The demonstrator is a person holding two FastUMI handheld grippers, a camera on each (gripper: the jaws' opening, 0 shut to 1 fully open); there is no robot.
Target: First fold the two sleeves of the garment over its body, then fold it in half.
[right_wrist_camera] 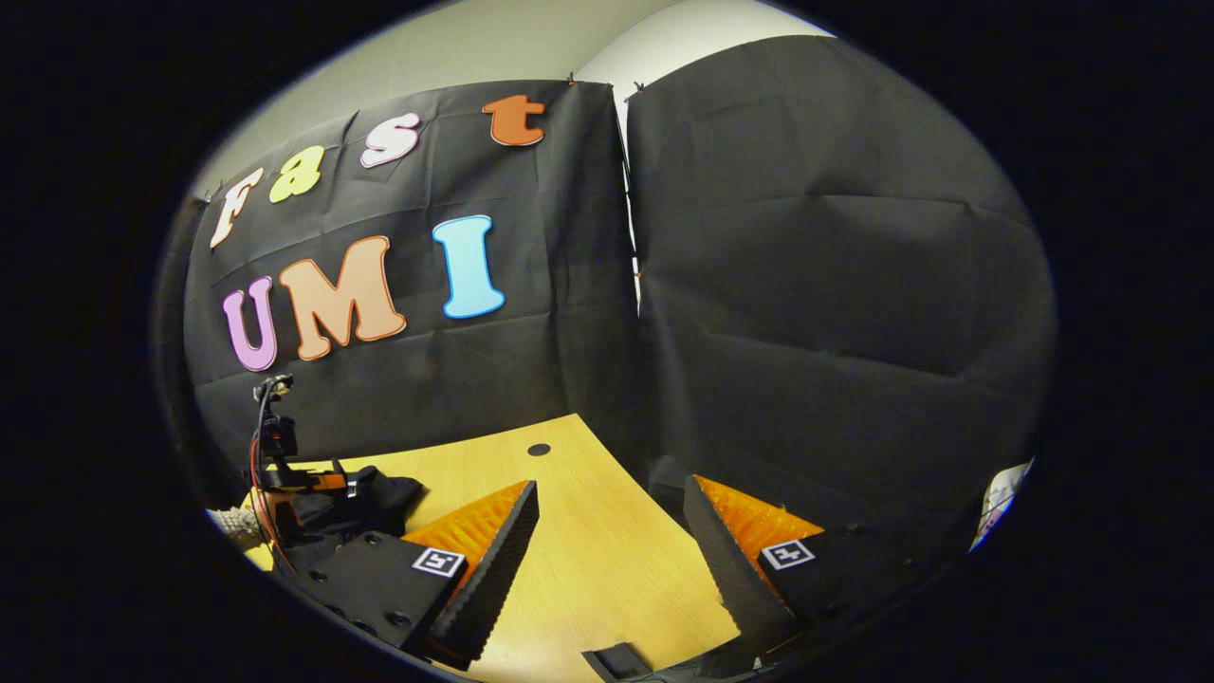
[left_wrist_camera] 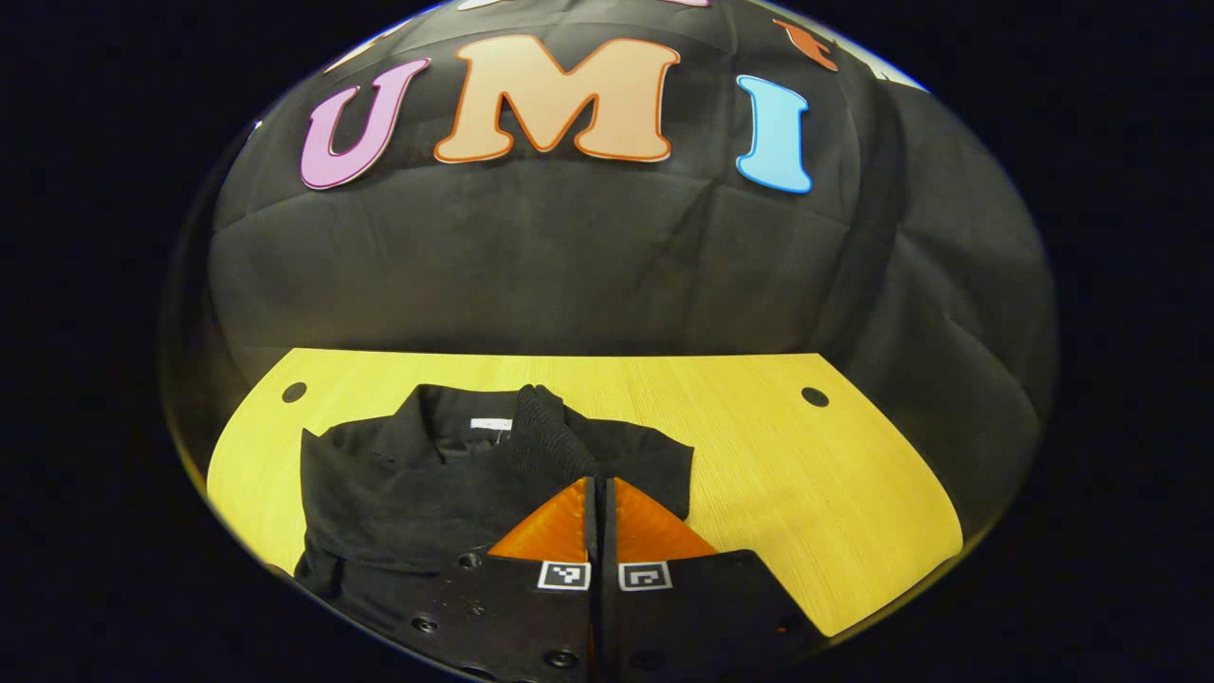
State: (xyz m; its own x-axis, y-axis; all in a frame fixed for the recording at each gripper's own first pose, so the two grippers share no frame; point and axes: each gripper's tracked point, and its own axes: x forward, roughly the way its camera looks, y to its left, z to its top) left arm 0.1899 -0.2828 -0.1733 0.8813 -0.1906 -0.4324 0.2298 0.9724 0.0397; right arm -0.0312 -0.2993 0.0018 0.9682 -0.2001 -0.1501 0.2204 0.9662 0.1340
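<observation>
Fingers of our left tool (left_wrist_camera: 600,493) are sitting pressed together, with barely a slit between them; we cannot tell whether any cloth is pinched there. We are hovering that tool over the near part of the black garment (left_wrist_camera: 427,484), which is lying on the yellow wooden surface (left_wrist_camera: 806,493). In the left gripper view the garment is lying toward the left half of the surface, collar (left_wrist_camera: 474,422) pointing away from us, a small white tag (left_wrist_camera: 491,424) showing inside the neck. A ribbed cuff (left_wrist_camera: 545,427) is lying across the chest near the collar, and a sleeve (left_wrist_camera: 654,465) is resting just to the right of our fingers. Two dark round holes (left_wrist_camera: 815,396) are marking the far corners of the surface.

We are holding our right tool (right_wrist_camera: 607,541) spread wide, its two fingers well apart and nothing between them, over bare wood (right_wrist_camera: 588,560) near the corner of the surface. In the right gripper view, off to the left, the other tool (right_wrist_camera: 285,474) is hanging over the bunched black garment (right_wrist_camera: 379,498), with a cable looping from it and a knitted sleeve (right_wrist_camera: 232,522) of the person just beside it
</observation>
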